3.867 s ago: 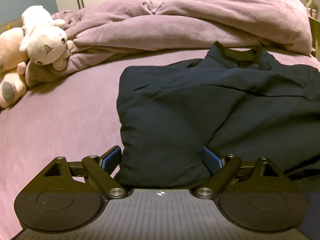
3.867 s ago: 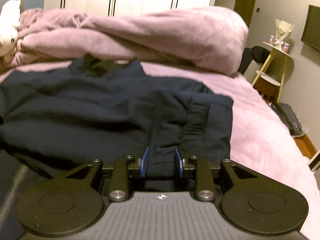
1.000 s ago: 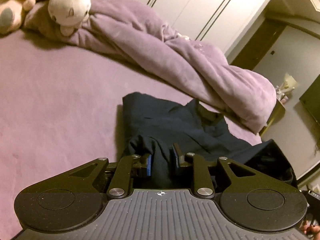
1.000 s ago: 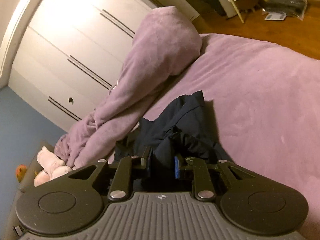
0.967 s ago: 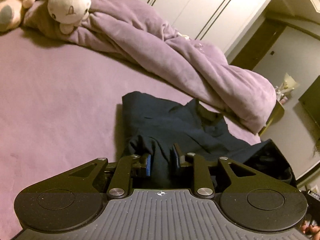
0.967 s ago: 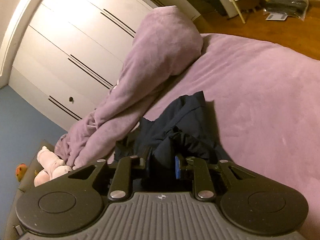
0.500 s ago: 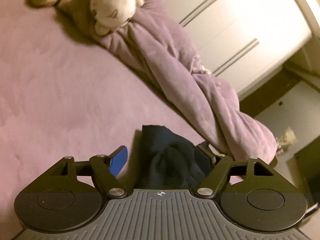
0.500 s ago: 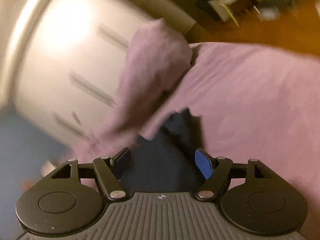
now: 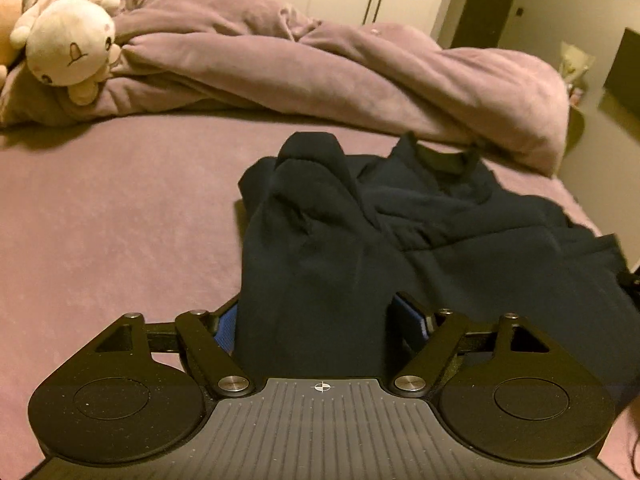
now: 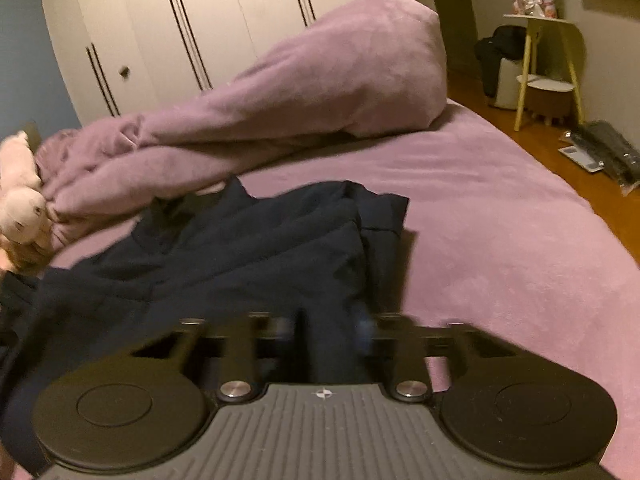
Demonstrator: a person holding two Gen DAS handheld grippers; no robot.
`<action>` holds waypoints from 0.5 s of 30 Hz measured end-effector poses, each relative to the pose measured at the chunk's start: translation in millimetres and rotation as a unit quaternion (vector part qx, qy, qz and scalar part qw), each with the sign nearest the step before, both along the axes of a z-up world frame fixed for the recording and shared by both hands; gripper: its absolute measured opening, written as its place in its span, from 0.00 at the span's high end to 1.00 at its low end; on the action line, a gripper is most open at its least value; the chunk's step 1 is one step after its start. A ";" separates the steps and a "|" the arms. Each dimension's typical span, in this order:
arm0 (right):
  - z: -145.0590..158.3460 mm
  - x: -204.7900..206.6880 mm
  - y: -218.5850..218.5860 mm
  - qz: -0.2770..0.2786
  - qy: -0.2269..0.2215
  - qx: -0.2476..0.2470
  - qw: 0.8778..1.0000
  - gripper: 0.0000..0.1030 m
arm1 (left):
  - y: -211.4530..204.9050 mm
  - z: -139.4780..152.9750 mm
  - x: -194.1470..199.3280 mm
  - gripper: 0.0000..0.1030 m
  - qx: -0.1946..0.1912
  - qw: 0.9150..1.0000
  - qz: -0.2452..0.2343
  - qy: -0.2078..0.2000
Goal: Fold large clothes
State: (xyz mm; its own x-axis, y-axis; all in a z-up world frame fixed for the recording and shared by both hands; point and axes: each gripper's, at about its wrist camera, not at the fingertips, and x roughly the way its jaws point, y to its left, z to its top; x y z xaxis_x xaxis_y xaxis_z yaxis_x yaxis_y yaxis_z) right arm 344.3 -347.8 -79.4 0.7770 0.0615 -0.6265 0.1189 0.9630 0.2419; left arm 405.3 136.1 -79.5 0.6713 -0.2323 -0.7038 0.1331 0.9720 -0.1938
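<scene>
Left wrist view shows the left gripper (image 9: pixel 316 320) with its blue-padded fingers (image 9: pixel 225 325) spread wide, one on each side of a fold of the dark navy garment (image 9: pixel 360 232); the cloth fills the gap between them, but the pads do not look pressed into it. Right wrist view is smeared by motion, and the right gripper (image 10: pixel 324 330) has its fingers (image 10: pixel 362 330) drawn fairly close with a ridge of the same garment (image 10: pixel 248 252) running up between them; whether they actually pinch it I cannot tell. The garment lies crumpled on the purple bed sheet (image 9: pixel 112 216), collar end toward the heaped purple duvet (image 9: pixel 320 72) and touching its lower edge. Bare sheet stretches wide to the left of the cloth as far as the white plush toy (image 9: pixel 68 48), which leans on the duvet's end. To the right, open sheet (image 10: pixel 500 216) runs to the mattress edge, with the wooden floor (image 10: pixel 560 152) and a small yellow-legged side table (image 10: pixel 544 60) past it. White wardrobe doors (image 10: pixel 200 28) stand behind the duvet.
</scene>
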 end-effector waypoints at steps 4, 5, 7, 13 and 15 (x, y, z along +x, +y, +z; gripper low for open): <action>5.1 -13.3 10.2 0.003 -0.028 -0.043 0.999 0.94 | -3.2 7.8 -7.8 0.69 0.013 1.000 0.019 -0.015; 9.8 -17.4 11.5 0.002 -0.039 -0.048 0.998 0.95 | 0.1 13.3 -10.3 0.80 0.010 0.999 0.025 -0.020; 24.2 -25.8 10.8 -0.005 -0.064 -0.044 0.997 0.95 | 8.5 27.8 -14.9 0.82 -0.014 0.999 0.029 -0.029; 79.3 -16.9 13.8 -0.007 -0.134 -0.051 0.990 0.95 | 5.9 88.4 -6.5 0.84 -0.006 0.995 0.027 -0.095; 96.2 4.7 14.7 -0.020 -0.146 -0.064 0.987 0.95 | 0.4 107.8 13.3 0.84 0.015 0.992 0.036 -0.124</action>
State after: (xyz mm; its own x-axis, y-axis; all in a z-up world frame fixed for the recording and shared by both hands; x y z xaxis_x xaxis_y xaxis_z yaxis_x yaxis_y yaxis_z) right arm 349.0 -333.1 16.7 0.9257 -0.0380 -0.3763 0.1002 0.9840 0.1473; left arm 418.6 136.5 28.3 0.8387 -0.1595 -0.5207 0.1036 0.9854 -0.1351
